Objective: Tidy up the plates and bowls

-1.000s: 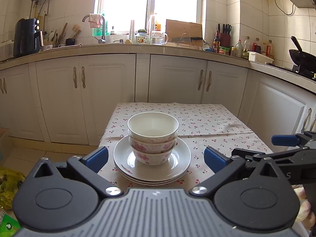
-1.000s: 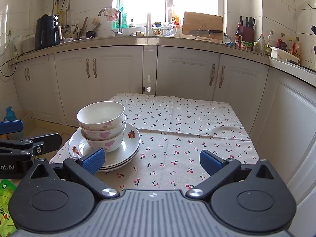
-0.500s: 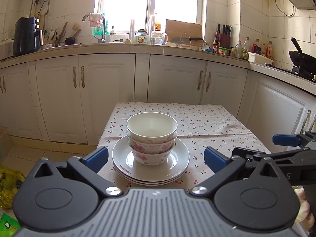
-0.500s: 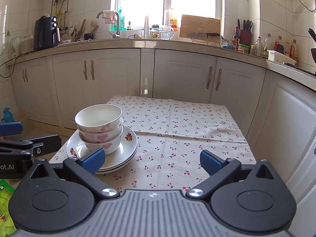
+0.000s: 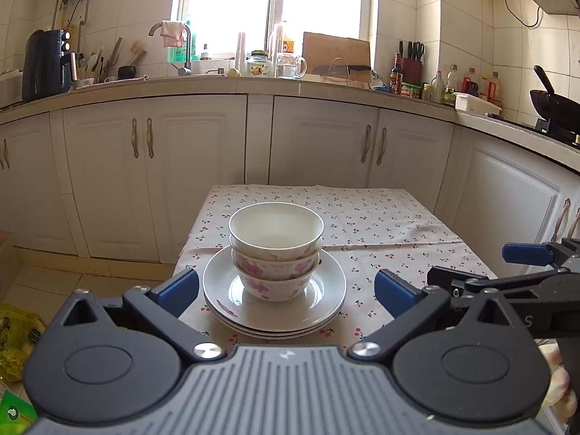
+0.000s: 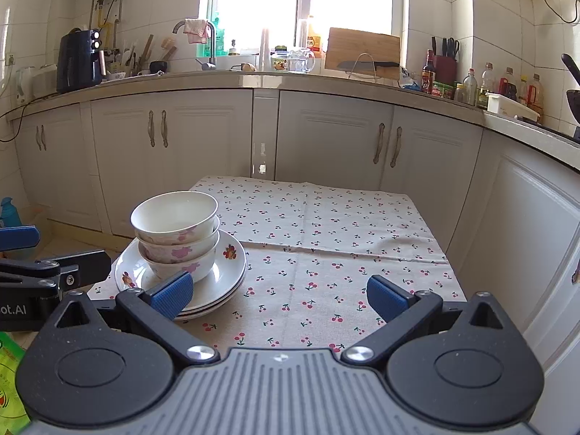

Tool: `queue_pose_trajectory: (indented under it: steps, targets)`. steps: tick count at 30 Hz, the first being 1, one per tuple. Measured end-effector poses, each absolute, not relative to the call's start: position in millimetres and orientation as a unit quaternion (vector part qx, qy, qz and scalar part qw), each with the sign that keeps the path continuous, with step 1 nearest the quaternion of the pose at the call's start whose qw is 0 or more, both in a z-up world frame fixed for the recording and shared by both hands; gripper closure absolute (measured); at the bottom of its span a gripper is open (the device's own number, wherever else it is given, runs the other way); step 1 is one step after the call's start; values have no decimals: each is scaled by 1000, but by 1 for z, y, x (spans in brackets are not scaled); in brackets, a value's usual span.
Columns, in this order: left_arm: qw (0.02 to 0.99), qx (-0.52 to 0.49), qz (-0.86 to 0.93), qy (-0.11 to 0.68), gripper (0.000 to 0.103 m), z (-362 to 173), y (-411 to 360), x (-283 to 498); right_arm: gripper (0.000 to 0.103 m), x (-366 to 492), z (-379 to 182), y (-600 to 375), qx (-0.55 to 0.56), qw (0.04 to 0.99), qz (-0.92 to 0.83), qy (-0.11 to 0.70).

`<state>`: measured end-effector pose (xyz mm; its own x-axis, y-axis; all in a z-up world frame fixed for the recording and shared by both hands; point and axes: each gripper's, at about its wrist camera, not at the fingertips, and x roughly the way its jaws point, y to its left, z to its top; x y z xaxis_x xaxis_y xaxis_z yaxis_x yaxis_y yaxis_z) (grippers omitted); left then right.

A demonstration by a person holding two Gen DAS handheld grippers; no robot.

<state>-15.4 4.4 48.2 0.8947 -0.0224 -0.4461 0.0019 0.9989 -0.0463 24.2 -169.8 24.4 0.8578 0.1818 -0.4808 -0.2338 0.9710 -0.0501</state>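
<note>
On the cherry-print tablecloth [image 5: 380, 217], three stacked bowls [image 5: 275, 250] sit on the piled plates [image 5: 275, 308] near its front-left corner. The left gripper [image 5: 286, 290] hovers level before them, jaws wide and empty. The right gripper [image 6: 277, 295] hangs alongside, equally wide, seemingly over bare cloth.

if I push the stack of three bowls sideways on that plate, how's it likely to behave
The stack of bowls looks glossy, as does the top plate, so it would probably slide rather than grip. It stands tall on a narrow foot, so a push near the upper rim may tip it or unseat the top bowl. They look ceramic, likely rigid and breakable.
</note>
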Motion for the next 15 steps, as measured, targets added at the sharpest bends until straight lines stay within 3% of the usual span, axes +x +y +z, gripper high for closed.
queue_pose_trajectory:
  steps: [15]
  targets:
    - [972,-24,-8,232,1,46,3,-13,0,26,24,-169,-56,963,102,242]
